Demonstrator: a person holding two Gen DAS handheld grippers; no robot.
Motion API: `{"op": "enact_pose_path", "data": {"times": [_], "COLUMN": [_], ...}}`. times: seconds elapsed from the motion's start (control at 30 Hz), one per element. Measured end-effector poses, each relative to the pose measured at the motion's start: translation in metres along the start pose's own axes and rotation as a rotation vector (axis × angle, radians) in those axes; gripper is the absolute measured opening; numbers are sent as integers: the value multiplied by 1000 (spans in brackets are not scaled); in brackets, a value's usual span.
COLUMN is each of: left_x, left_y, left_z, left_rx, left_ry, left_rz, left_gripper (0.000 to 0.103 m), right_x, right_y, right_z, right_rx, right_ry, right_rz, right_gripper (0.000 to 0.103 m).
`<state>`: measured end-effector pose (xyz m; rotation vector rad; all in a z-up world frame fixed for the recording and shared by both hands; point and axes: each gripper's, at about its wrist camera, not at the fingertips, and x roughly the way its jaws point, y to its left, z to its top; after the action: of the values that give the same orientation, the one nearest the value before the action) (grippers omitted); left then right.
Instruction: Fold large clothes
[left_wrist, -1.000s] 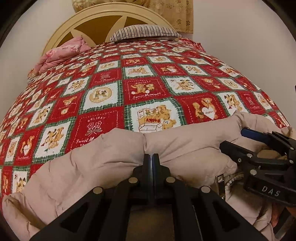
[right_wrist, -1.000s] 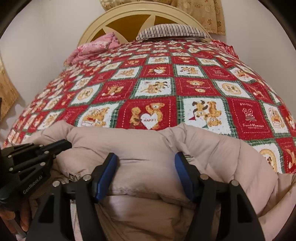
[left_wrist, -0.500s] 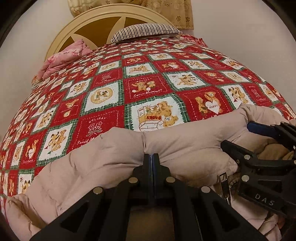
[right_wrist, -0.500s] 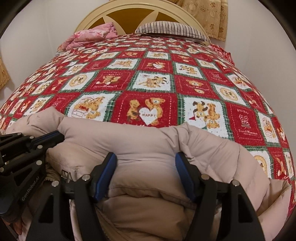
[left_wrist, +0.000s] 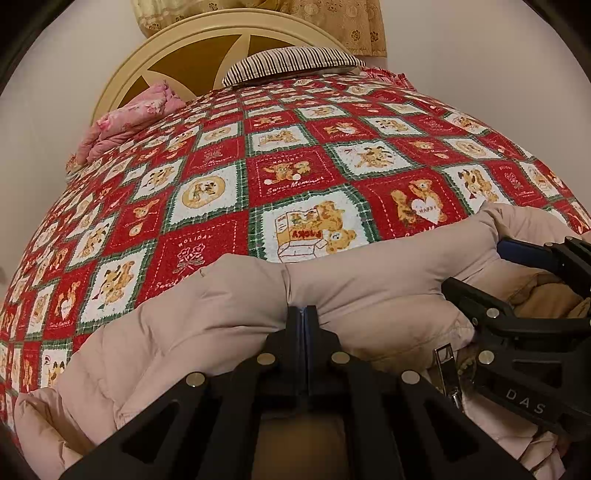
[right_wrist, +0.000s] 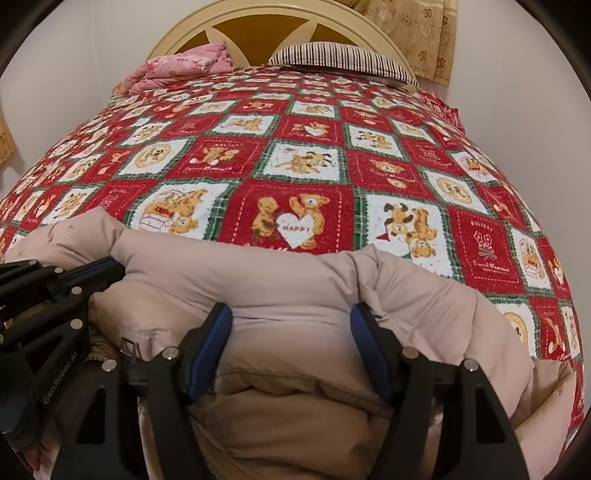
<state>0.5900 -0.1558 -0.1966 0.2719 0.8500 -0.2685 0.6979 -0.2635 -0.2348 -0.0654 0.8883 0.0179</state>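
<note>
A pale beige puffer coat (left_wrist: 207, 332) lies bunched along the near edge of the bed, its quilted bulk mounded up in a ridge that runs from the near left corner across to the near right side, on top of a red, white and green teddy-bear quilt (left_wrist: 295, 173). The left gripper (left_wrist: 303, 314) reaches forward, level and low, into the middle of that ridge — its two black fingers are pressed together with a fold of the coat's fabric pinched between them, the cloth puckering at the tips. A metal zipper pull (left_wrist: 447, 369) hangs just beside it, between the two tools. The right gripper (right_wrist: 291, 317) comes in beside the left one on its right, also pointing toward the head of the bed; its blue-padded fingers (right_wrist: 212, 339) stand spread wide, straddling a thick hump of the coat, the pads resting against the fabric on either side without squeezing it flat. In the right wrist view the left tool shows at the left edge, its tip buried in a crease of the coat. Beyond the coat the quilt covers the rest of the bed up to a striped pillow (right_wrist: 340, 59) and a folded pink floral blanket (right_wrist: 184, 68) at the far edge, against a cream arched headboard (left_wrist: 192, 48) — a beige patterned curtain (right_wrist: 417, 33) hangs behind it.
</note>
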Motion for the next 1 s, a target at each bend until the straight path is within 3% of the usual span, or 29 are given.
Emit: {"op": "enact_pose_path", "data": {"times": [0.6,0.8,0.9,1.0], "left_x": [2,2,-20,-88], "left_y": [-9,-20,-8,17], "left_z": [1,2,7,6], "left_rx": [41,101,83,24], "left_ry": [4,4,19,-89], "left_rz": [59,130,84,-30], "left_gripper": [3,3,2,2], "right_x": [2,2,-7,-43], "right_y": [0,-1,-7,-21], "right_z": [0,1,4,1], "right_rx": [-5,-3,-24,-14], "right_ry": [4,6,28,6], "right_rz": [-6,-3,31,66], "right_gripper": [71,72,79,91]}}
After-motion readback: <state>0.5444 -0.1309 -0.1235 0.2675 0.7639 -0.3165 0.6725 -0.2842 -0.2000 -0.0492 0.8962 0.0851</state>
